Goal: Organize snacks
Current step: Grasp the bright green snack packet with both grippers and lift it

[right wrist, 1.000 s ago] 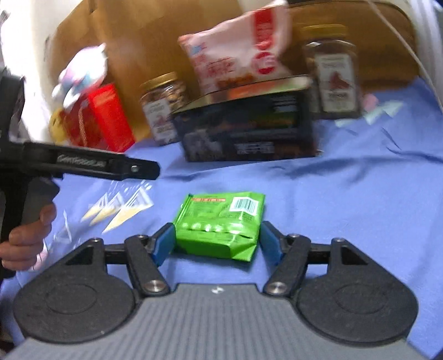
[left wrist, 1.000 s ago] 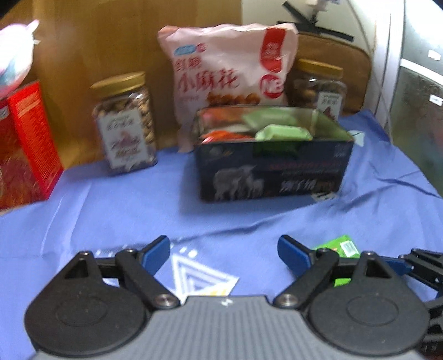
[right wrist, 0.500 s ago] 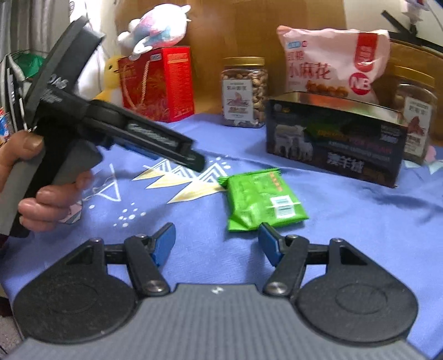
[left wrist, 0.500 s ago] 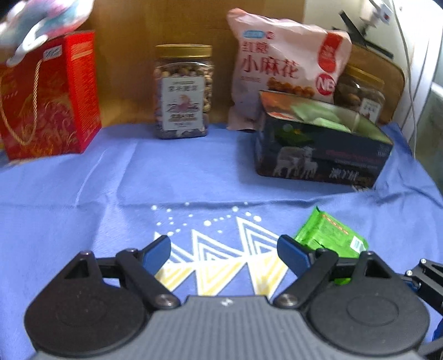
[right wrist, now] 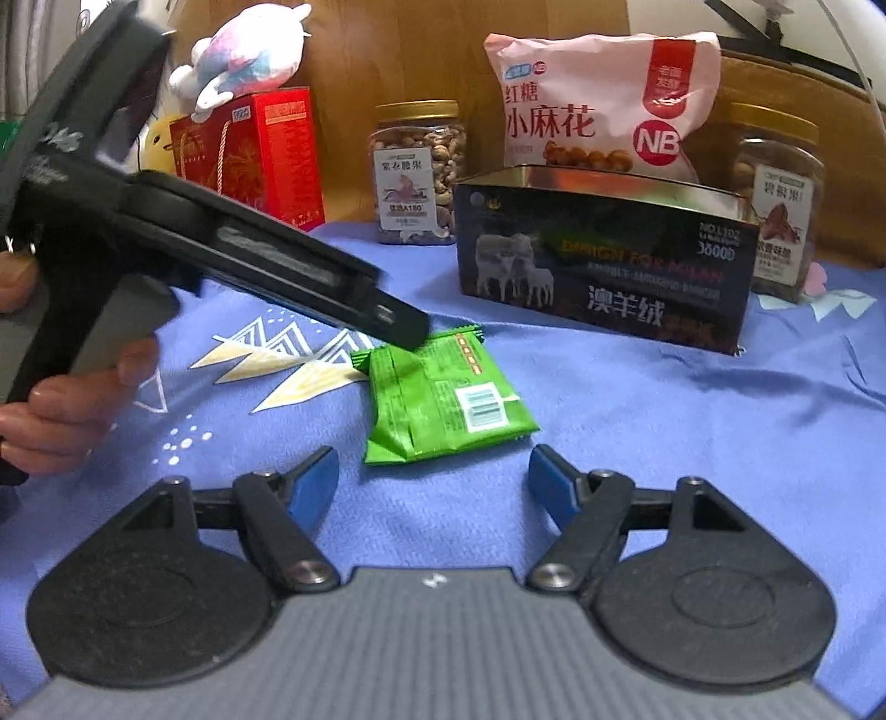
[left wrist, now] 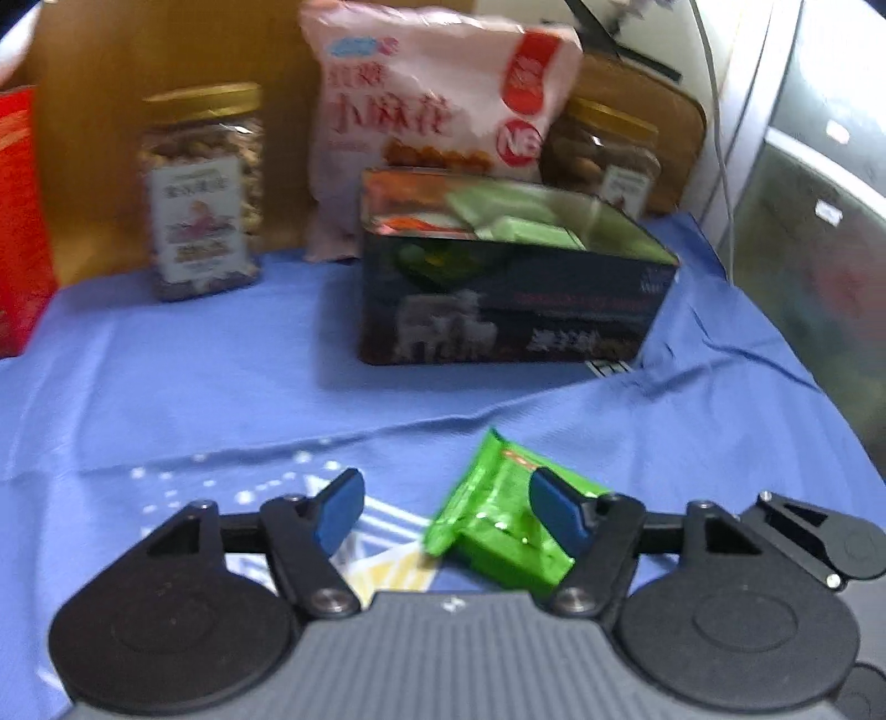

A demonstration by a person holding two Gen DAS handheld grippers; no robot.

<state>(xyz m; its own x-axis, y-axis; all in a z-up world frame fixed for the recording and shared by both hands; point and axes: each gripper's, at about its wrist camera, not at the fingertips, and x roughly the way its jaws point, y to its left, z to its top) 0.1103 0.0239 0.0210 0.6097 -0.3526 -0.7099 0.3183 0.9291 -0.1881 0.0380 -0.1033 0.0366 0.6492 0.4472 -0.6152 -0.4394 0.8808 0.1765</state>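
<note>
One green snack packet [right wrist: 443, 401] lies flat on the blue patterned cloth [right wrist: 692, 432], in front of the dark open tin box [right wrist: 603, 277] and apart from it. The left gripper [left wrist: 443, 512] is angled down over the packet. Its jaws have just been closing; they now stand at a middling width with the packet's near end between them. The right-hand blue finger overlaps the wrapper in the left wrist view, but whether the pads press on it cannot be told (that view is blurred). In the right wrist view the left gripper's tip sits at the packet's far upper corner, with a hand [right wrist: 66, 410] on its grey grip.

The right gripper [right wrist: 434, 487] sits just short of the packet's near edge. Its jaws have just been opening and stand wide, with nothing between them, only bare cloth.

The tin box already holds pale green packets [left wrist: 515, 221] and something orange-red. Behind it stands a pink snack bag [right wrist: 598, 105], flanked by two gold-lidded nut jars, one at left [right wrist: 415, 177] and one at right [right wrist: 775, 199]. Further left is a red gift box [right wrist: 255, 155] with a plush toy [right wrist: 243, 50] on top.
</note>
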